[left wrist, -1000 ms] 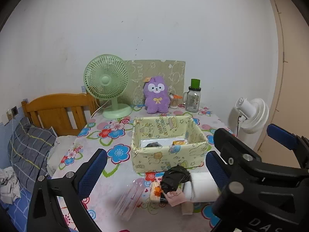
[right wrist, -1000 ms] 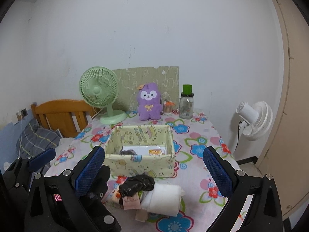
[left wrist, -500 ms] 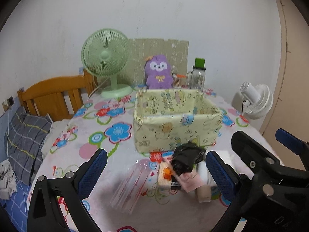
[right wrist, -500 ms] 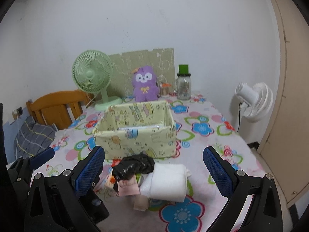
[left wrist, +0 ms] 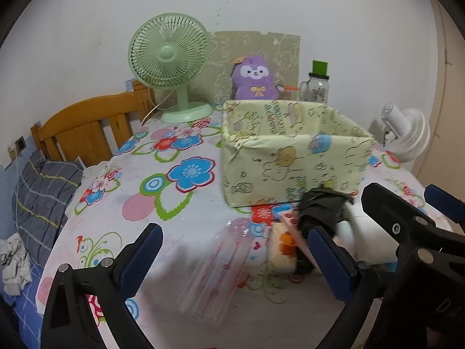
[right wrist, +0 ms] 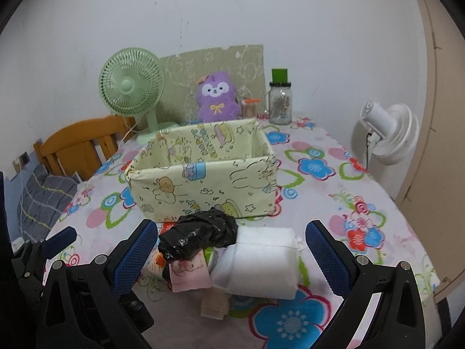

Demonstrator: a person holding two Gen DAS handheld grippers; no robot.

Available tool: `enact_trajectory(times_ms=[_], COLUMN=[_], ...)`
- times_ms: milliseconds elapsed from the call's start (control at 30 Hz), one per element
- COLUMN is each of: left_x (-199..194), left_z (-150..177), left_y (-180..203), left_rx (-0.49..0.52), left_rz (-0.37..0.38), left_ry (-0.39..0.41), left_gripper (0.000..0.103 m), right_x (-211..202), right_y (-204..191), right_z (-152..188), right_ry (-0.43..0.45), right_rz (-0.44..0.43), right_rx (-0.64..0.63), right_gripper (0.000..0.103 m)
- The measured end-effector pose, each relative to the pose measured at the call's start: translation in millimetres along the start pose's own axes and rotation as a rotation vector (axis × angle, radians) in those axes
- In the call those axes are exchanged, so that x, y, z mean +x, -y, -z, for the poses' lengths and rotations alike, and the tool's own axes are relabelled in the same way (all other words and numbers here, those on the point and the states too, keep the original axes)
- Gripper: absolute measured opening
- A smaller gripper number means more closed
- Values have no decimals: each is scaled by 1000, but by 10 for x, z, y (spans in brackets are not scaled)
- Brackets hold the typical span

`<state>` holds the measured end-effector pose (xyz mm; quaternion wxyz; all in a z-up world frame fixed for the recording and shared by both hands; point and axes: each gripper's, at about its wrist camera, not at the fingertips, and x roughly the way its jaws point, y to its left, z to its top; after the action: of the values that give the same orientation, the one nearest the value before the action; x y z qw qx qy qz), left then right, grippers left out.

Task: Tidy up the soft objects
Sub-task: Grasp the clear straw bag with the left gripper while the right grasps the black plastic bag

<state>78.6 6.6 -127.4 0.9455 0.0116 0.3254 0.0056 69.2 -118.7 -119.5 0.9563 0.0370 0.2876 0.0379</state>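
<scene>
A pile of soft things lies on the flowered tablecloth in front of a pale yellow patterned box (right wrist: pixel 203 186) (left wrist: pixel 290 163). The pile holds a crumpled black plastic bag (right wrist: pixel 200 232) (left wrist: pixel 322 206), a rolled white cloth (right wrist: pixel 261 264), a pink packet (right wrist: pixel 189 276) and a clear plastic sleeve (left wrist: pixel 221 256). My right gripper (right wrist: pixel 229 256) is open, its fingers either side of the pile, low over the table. My left gripper (left wrist: pixel 232 258) is open and empty, to the left of the pile over the clear sleeve.
A green desk fan (left wrist: pixel 171 67), a purple plush toy (left wrist: pixel 255 78) and a glass jar with a green lid (left wrist: pixel 318 84) stand at the back by the wall. A wooden chair (left wrist: pixel 84 128) stands left of the table. A white fan (right wrist: pixel 386 133) is at the right.
Both grippers have come down and forward toward the table; the pile and the box now look nearer and larger. Both grippers stay open.
</scene>
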Motion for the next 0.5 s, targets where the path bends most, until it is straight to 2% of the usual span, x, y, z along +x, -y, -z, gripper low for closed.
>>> enact_trajectory(times_ms=[333, 433, 500], left_x=[342, 433, 495], left_z=[87, 131, 162], left_y=[-139, -152, -163], left_rx=[-21, -17, -20], left_rz=[-2, -2, 6], left_ry=[-92, -121, -148], left_gripper=[82, 72, 59], right_x=[362, 464, 519], right_y=[-213, -263, -289], right_z=[21, 33, 45], right_ry=[-63, -82, -95], right_rz=[-23, -28, -30], right_rx=[-46, -59, -66], right_gripper=[103, 103, 103])
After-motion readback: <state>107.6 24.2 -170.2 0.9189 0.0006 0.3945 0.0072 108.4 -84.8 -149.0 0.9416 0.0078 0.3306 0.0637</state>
